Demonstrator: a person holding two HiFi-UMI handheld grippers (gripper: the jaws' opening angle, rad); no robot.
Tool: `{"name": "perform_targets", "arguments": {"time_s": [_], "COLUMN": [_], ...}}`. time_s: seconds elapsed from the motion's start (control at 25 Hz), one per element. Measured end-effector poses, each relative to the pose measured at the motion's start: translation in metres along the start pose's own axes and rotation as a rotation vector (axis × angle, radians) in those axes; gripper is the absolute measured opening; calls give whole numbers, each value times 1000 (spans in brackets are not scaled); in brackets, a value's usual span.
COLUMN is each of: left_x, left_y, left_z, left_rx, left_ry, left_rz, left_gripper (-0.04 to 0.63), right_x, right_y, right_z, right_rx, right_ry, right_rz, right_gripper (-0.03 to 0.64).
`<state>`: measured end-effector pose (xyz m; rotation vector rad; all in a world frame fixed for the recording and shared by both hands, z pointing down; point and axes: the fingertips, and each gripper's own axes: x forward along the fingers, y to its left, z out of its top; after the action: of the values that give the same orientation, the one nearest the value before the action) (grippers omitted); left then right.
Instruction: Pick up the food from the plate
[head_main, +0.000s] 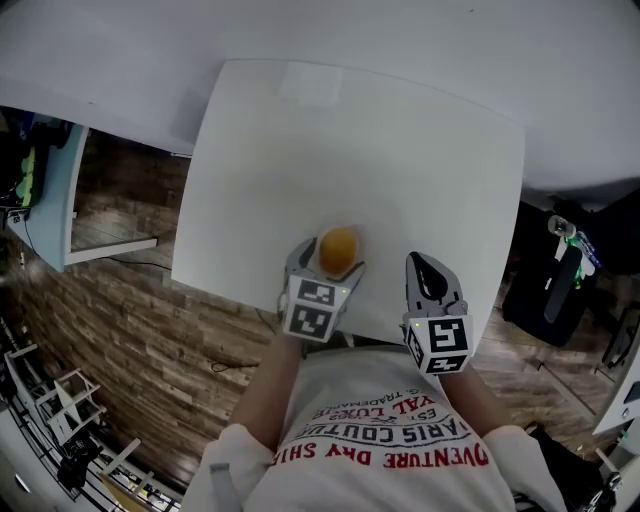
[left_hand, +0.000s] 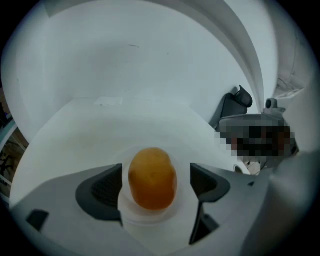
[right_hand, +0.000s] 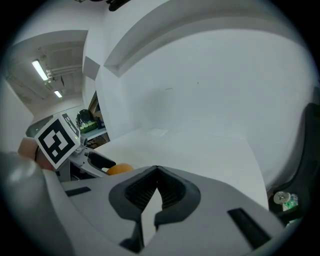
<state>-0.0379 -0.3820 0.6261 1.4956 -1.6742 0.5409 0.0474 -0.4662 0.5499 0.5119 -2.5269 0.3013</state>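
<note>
A small plate (left_hand: 147, 216) sits on the bench (head_main: 380, 150), close to the edge nearest the person, with the food (left_hand: 152, 177) on it. The left tongs (left_hand: 156, 180) straddle the plate, one jaw either side of the food. The right tongs (head_main: 425, 272) are to the plate's right, apart from it.

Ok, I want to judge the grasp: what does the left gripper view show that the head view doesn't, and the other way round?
Only the left gripper view: the small white plate under the orange food, and a clear gap between the food and each pad of the left gripper. Only the head view: that gripper's marker cube, the person's printed shirt and the table's full outline. Both: the food between the open left jaws, on the white table.
</note>
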Motion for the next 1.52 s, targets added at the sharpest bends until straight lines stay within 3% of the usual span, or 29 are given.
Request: {"name": "perform_targets", "arguments": {"time_s": [0.16, 0.48, 0.8, 1.12, 1.52], "left_x": [15, 34, 36, 20, -60], "left_y": [2, 3, 3, 10, 7], "left_z": [-6, -20, -17, 9, 95], "left_rx": [3, 51, 62, 116, 209], "left_ry": [46, 139, 128, 44, -258], "left_rz": [-3, 0, -7, 51, 69], "left_gripper": [403, 380, 371, 370, 370], "right_x": [4, 12, 15, 12, -14], "right_y": [-1, -12, -16, -7, 6], "right_z": [4, 5, 7, 24, 70], "right_rx": [-56, -32, -40, -52, -53], "right_ry": [-22, -16, -17, -58, -163], "right_rz": [-7, -18, -29, -31, -109], "right_gripper": [8, 8, 8, 8, 8]}}
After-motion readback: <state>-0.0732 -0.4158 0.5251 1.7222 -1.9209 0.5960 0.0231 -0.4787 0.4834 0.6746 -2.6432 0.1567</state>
